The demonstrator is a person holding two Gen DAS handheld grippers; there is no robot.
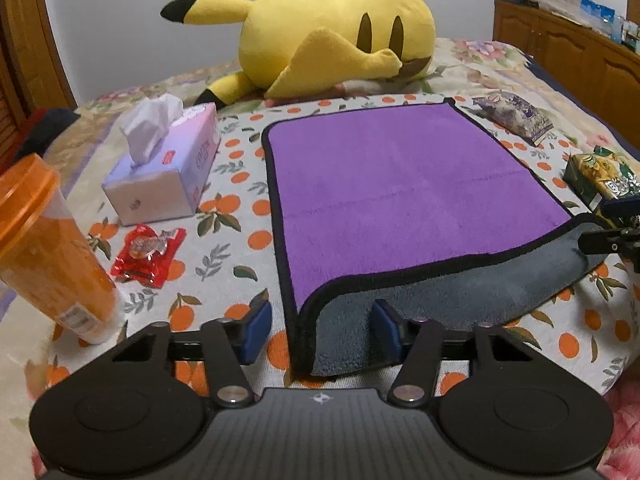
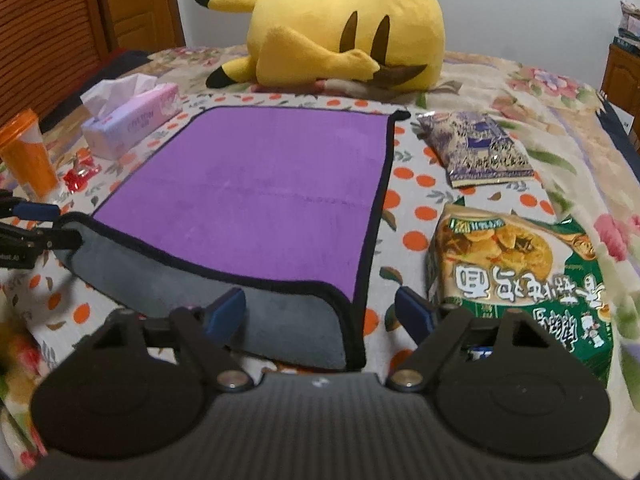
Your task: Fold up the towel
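In the left wrist view, the purple towel (image 1: 408,184) lies centre frame on the orange-print cloth (image 1: 240,208), its near edge turned back to show grey. The left gripper (image 1: 322,330) stands open astride the towel's near left corner. At upper left a tissue box (image 1: 168,164) has a tissue sticking out; at far left stands an orange tumbler (image 1: 44,240) with its lid on. In the right wrist view, the towel (image 2: 256,184) fills the centre; the right gripper (image 2: 320,314) is open around its near right corner. A green noodle packet (image 2: 520,276) lies at lower right.
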